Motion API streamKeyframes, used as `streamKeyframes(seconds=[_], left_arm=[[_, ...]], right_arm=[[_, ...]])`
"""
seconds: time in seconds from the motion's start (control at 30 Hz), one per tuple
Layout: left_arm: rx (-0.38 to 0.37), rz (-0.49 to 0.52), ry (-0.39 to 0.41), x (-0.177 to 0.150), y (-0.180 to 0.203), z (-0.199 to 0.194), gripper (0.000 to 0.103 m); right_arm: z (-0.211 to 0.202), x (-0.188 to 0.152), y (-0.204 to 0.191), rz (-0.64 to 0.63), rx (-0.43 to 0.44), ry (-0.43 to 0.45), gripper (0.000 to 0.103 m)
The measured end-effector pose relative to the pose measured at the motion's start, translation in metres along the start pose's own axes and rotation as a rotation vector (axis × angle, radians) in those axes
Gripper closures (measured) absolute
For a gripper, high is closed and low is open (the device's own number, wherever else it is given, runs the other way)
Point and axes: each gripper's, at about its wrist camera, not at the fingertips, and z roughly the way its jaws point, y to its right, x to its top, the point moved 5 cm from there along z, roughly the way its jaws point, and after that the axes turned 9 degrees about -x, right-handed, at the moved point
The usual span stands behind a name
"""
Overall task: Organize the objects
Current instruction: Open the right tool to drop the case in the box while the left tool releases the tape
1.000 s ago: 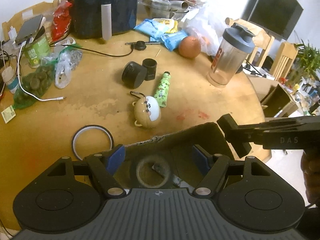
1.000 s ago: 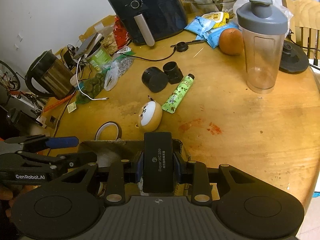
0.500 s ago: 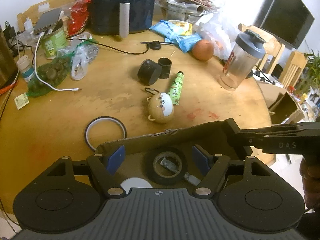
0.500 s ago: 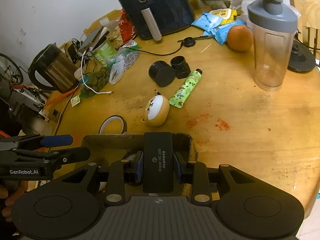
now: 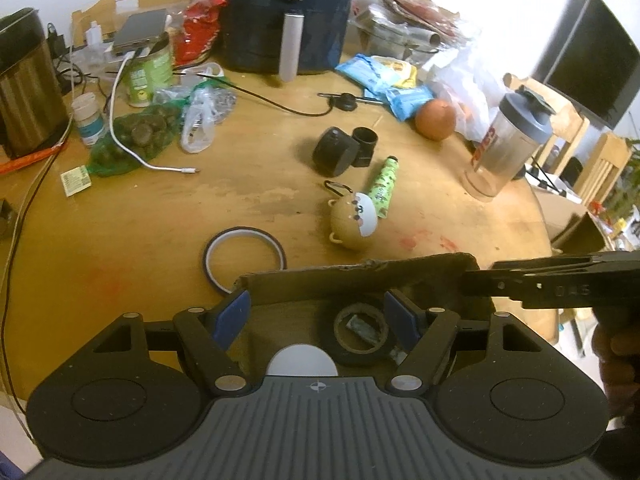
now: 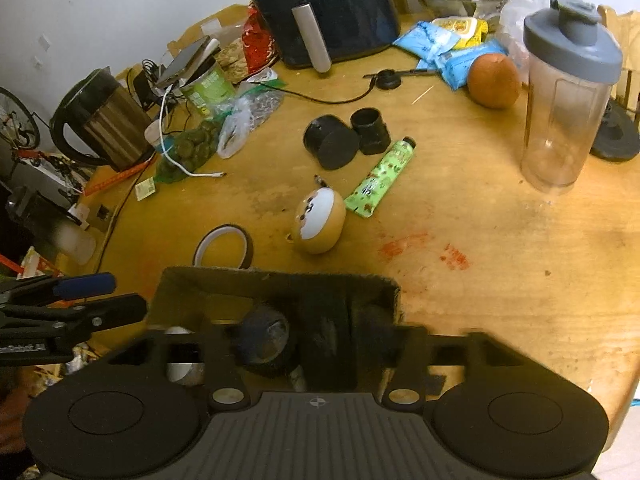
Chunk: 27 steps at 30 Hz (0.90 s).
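Observation:
A cardboard box [image 5: 360, 280] sits at the table's near edge, and also shows in the right wrist view [image 6: 280, 284]. It holds a black tape roll [image 5: 360, 334] and a white disc [image 5: 302, 362]. My left gripper [image 5: 318, 314] is open and empty above the box. My right gripper [image 6: 316, 344] is blurred over the box; a black block [image 6: 328, 344] sits between its spread fingers, down in the box. On the table lie a tape ring [image 5: 244, 256], a round bear keychain [image 5: 354, 220], a green tube [image 5: 384, 184] and two black caps [image 5: 344, 148].
An air fryer [image 5: 288, 12] stands at the back. A shaker bottle [image 6: 568, 88] and an orange [image 6: 494, 80] are right. A kettle [image 6: 100, 120], a green can, bags and cables crowd the left. Blue snack packets [image 5: 384, 80] lie behind.
Both grippers pulled back and up from the box. My right gripper's fingers spread and the black block has dropped from them into the box.

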Motion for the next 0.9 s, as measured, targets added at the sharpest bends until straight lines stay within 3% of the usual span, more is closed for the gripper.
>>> streamKeyframes(seconds=[0.03, 0.13, 0.5, 0.9], left_arm=[[0.002, -0.005, 0.003, 0.0, -0.001, -0.001, 0.03], [0.008, -0.02, 0.011, 0.0, -0.006, -0.003, 0.03], [0.031, -0.045, 0.019, 0.009, -0.018, -0.001, 0.03], [0.08, -0.042, -0.001, 0.022, -0.034, 0.011, 0.029]], right_arm=[[-0.002, 0.001, 0.0, -0.005, -0.018, 0.02, 0.01], [-0.006, 0.005, -0.001, -0.021, -0.045, 0.059, 0.0], [-0.001, 0.011, 0.002, -0.018, -0.074, 0.056, 0.0], [0.007, 0.014, 0.007, -0.007, -0.169, 0.069, 0.0]])
